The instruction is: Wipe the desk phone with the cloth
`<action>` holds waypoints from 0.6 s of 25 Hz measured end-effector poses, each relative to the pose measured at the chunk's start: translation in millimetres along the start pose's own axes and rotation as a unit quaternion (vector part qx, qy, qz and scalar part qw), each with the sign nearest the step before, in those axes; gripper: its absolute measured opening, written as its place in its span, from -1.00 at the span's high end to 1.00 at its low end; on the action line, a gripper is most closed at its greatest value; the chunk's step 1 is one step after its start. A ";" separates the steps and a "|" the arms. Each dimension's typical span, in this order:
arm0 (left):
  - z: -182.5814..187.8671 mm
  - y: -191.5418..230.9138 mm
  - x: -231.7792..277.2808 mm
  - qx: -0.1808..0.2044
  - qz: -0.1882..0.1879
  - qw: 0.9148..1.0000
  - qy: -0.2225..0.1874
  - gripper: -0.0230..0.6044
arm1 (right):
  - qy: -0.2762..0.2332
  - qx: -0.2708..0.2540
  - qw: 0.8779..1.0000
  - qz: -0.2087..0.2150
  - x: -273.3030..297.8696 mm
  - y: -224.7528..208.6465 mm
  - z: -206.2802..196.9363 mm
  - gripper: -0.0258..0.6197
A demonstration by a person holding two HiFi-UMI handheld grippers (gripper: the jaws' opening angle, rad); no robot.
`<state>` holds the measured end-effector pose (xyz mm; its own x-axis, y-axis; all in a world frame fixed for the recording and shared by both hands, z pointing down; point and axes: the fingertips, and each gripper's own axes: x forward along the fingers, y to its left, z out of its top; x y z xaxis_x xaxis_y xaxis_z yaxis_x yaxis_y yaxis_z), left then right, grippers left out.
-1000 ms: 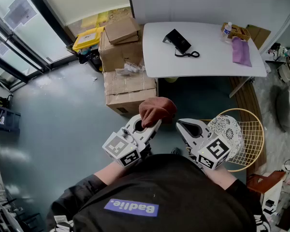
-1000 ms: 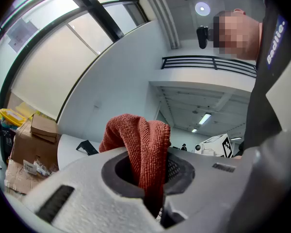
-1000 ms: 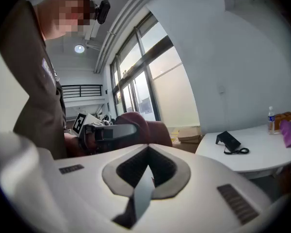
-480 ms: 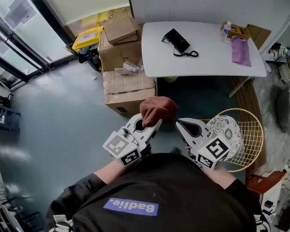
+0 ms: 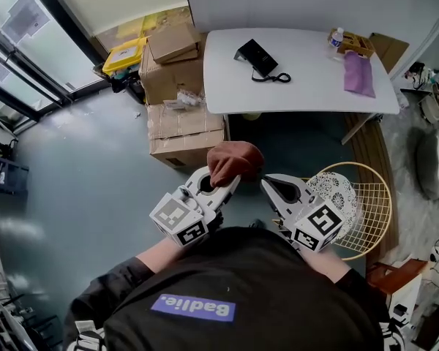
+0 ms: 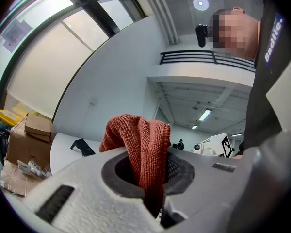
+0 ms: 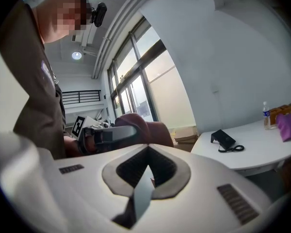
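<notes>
A rust-red cloth (image 5: 234, 161) is pinched in my left gripper (image 5: 221, 183), which is shut on it; the cloth (image 6: 141, 149) bulges above the closed jaws. My right gripper (image 5: 272, 186) is held beside it, shut and empty, its jaws (image 7: 144, 174) pressed together. The black desk phone (image 5: 256, 57) with its coiled cord lies on the white table (image 5: 307, 79) well ahead of both grippers; the phone (image 7: 224, 140) also shows small in the right gripper view and the phone (image 6: 82, 147) in the left gripper view.
Cardboard boxes (image 5: 179, 101) are stacked left of the table, with a yellow crate (image 5: 123, 55) behind. A purple cloth (image 5: 358, 73), a bottle (image 5: 338, 39) and a small box sit at the table's right end. A wire chair with a white cushion (image 5: 355, 203) stands at my right.
The view has shifted a little: the table and boxes sit slightly further left and higher in the picture. Both grippers keep their pose, the cloth still held.
</notes>
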<state>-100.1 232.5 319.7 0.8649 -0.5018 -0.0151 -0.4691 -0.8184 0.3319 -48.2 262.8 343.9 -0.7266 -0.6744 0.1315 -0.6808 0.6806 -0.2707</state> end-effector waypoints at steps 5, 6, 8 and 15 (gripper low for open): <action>-5.1 -5.1 24.3 -0.003 0.017 1.000 -0.005 0.82 | 0.001 0.008 1.000 0.003 -18.4 -26.9 -1.0 0.83; -6.5 -6.4 28.5 -0.001 0.019 1.000 -0.005 0.82 | 0.001 0.007 1.000 0.006 -22.2 -31.3 -1.4 0.83; -9.2 -8.3 35.6 -0.002 0.026 1.000 -0.005 0.82 | 0.003 0.007 1.000 0.008 -28.8 -40.0 -3.1 0.83; -11.7 -8.3 56.1 -0.001 0.030 1.000 -0.008 0.82 | 0.004 0.017 1.000 0.011 -33.2 -62.9 -3.4 0.83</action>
<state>-45.6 214.4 327.1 0.8325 -0.5539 -0.0095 -0.5192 -0.7862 0.3352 18.4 243.3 359.7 -0.7419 -0.6573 0.1324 -0.6614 0.6849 -0.3057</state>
